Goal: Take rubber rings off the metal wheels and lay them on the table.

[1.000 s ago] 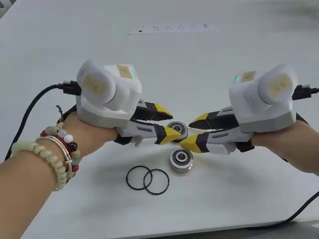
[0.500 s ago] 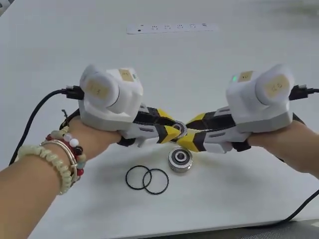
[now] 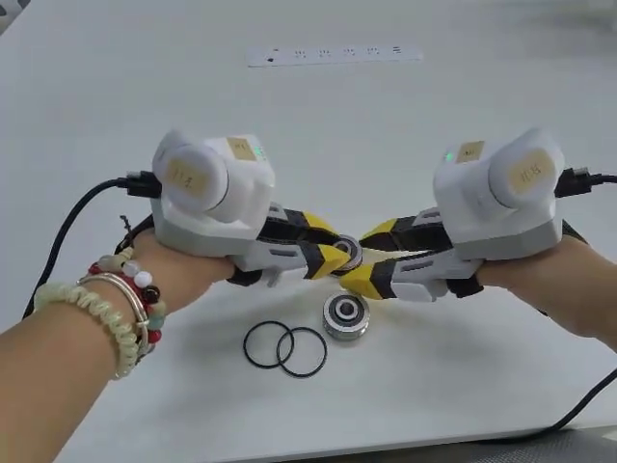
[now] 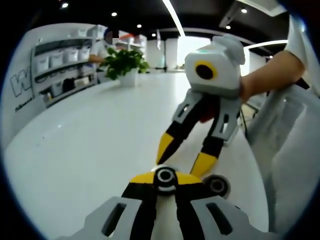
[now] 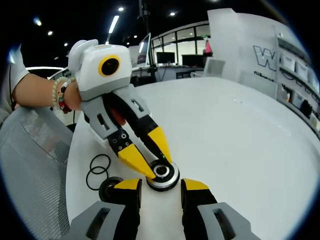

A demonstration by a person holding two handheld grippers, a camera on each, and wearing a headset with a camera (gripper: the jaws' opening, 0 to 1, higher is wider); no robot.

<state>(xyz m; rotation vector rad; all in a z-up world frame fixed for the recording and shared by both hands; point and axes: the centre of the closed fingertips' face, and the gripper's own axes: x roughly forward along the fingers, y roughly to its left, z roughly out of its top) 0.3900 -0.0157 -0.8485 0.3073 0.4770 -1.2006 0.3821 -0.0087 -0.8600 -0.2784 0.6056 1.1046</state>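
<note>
Now, from the left: beaded bracelets (image 3: 123, 304) on the wrist, and the left hand-held gripper (image 3: 332, 249) reaches in toward the middle, its jaws pressed together on a metal wheel (image 3: 346, 252) and holding it up off the white tabletop (image 3: 434, 116). Below it, two loose rubber rings (image 3: 292, 345) lie overlapping on the surface, already off. Just to their right sits a second wheel (image 3: 345, 316), flat on the tabletop, with nothing touching it. And from the right comes the right hand-held gripper (image 3: 359, 262), jaws apart, its yellow tips either side of the held wheel and close against it; in the right gripper view the gap between them is plain. Whether a ring sits in this wheel's groove is hard to make out. By the look of it, the wheel is stiff, smooth metal with some weight, likely to slip or spin if gripped lightly, so a firm clamp seems right. A ring would be the opposite: thin, soft, stretchy, light. The place to take it is its outer edge at the rim, a pinch of rubber lifted over the flange.
</note>
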